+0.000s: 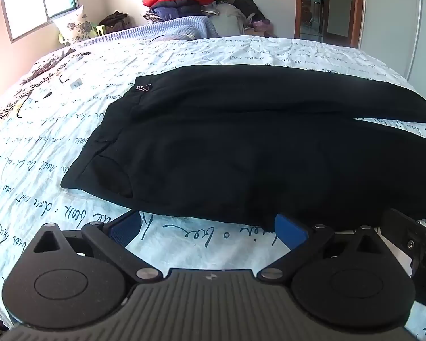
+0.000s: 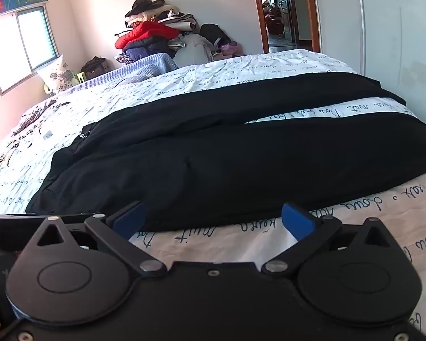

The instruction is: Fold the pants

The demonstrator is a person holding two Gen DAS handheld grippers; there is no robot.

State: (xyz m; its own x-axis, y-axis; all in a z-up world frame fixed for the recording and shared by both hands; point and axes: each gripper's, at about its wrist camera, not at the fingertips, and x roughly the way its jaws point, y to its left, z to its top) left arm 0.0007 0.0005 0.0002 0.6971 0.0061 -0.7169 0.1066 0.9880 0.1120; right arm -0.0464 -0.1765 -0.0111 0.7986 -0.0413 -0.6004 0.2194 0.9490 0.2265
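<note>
Black pants (image 1: 241, 142) lay spread flat on the bed sheet (image 1: 42, 147), ready for folding.
The left gripper (image 1: 210, 224) and the right gripper (image 2: 213, 221) both stood wide and empty beside the near edge, probably to seize it.

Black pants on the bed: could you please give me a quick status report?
Left gripper open, right gripper open, both empty. Black pants flat on the bed sheet, legs apart, unfolded. Nothing in the way.
</note>
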